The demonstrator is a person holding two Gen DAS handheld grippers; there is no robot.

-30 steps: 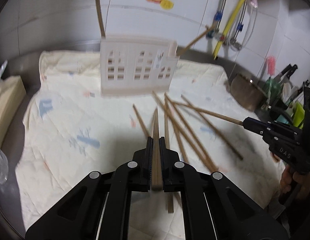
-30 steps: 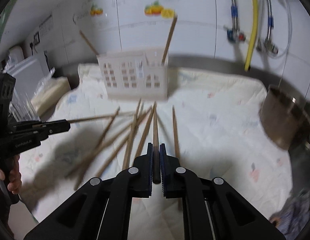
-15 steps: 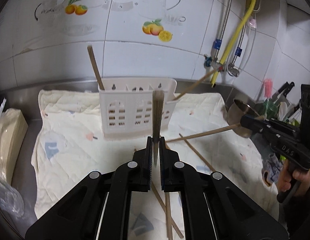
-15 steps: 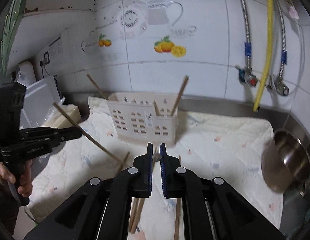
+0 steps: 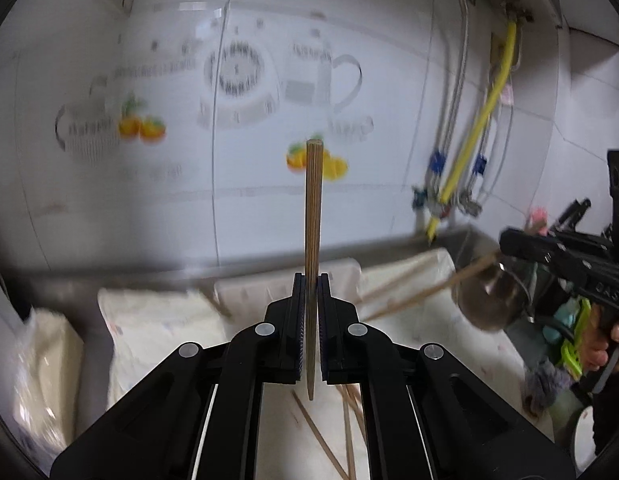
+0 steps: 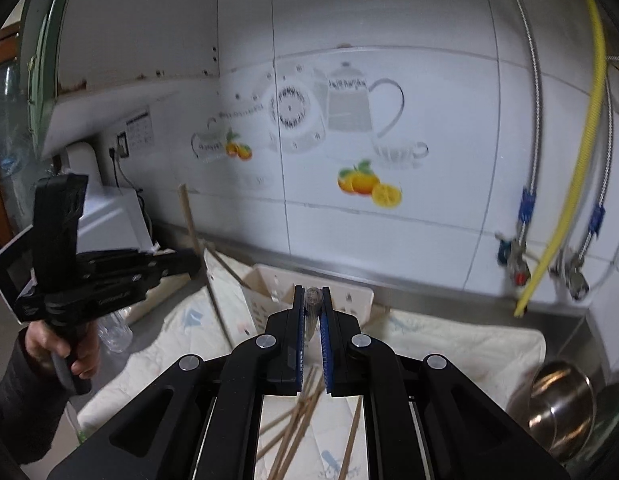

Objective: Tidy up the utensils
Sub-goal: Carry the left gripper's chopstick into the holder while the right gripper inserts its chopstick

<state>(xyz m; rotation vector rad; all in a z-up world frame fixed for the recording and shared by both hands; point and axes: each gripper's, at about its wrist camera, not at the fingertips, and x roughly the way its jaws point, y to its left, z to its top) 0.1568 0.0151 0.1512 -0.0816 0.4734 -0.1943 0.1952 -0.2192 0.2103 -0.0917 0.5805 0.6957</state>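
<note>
The left chopstick (image 5: 312,216) stands clamped between the fingers of the left gripper (image 5: 311,280), rising far above the fingertips, with its thin tip hanging below them. The right chopstick (image 6: 312,298) is clamped in the right gripper (image 6: 312,294) and points almost straight at the camera, so only its round, blurred end shows between the fingertips. Both pairs of fingers are closed on their sticks.

I judge that the main risk is slipping. Each stick is a smooth, slender, tapered wooden rod, held only along a short part, so it can turn between the pads like a lever, or slide out if the grip loosens. The long free end of the left stick can also hit the rim of the holder (image 6: 269,280) and not enter a compartment. This holder is a white plastic basket with cut openings, just beyond the right fingertips; it looks light, so a push from a stick may tip or move it. The two grippers are near each other, so the sticks could cross.

Below the fingers, more loose chopsticks (image 6: 293,424) lie crossed on a soft quilted cloth (image 6: 449,344) that covers the desk. To the right of the right fingers stands a shiny steel bowl (image 6: 561,400), and behind all is a glossy tiled wall (image 6: 429,240).
</note>
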